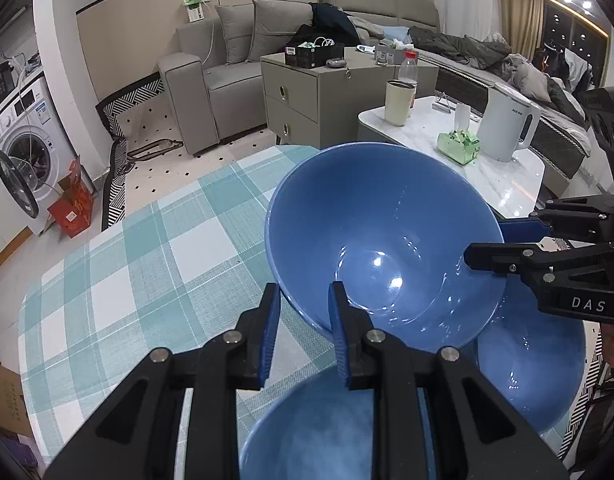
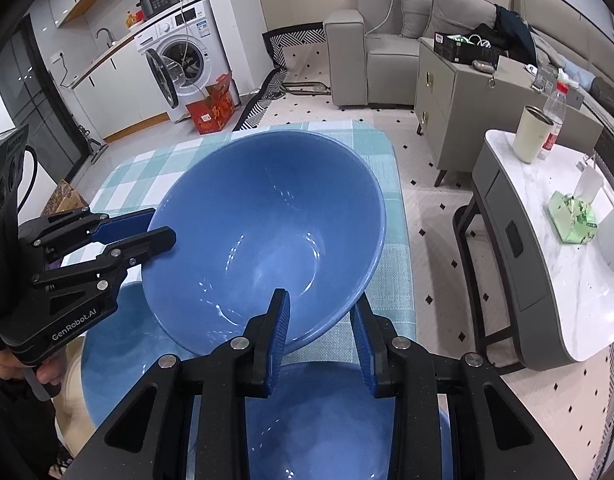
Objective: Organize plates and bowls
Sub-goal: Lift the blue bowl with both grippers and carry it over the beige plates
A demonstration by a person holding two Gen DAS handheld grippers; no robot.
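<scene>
Your left gripper [image 1: 303, 330] hides much of the lower blue bowl [image 1: 307, 432], which the frame's bottom edge cuts off. The held bowl [image 1: 383, 240] covers part of another bowl [image 1: 531, 364]. The box's [image 2: 215, 110] print is too small to read.

You have three blue bowls: one lifted [image 1: 383, 236], two lower down [image 1: 535, 368] [image 1: 331, 432]. Two hand-held grippers [image 1: 303, 332] [image 2: 323, 336]. On the side table: one kettle [image 1: 507, 124], one cup [image 1: 398, 102], one bottle [image 1: 408, 68], one tissue pack [image 1: 459, 146].
</scene>
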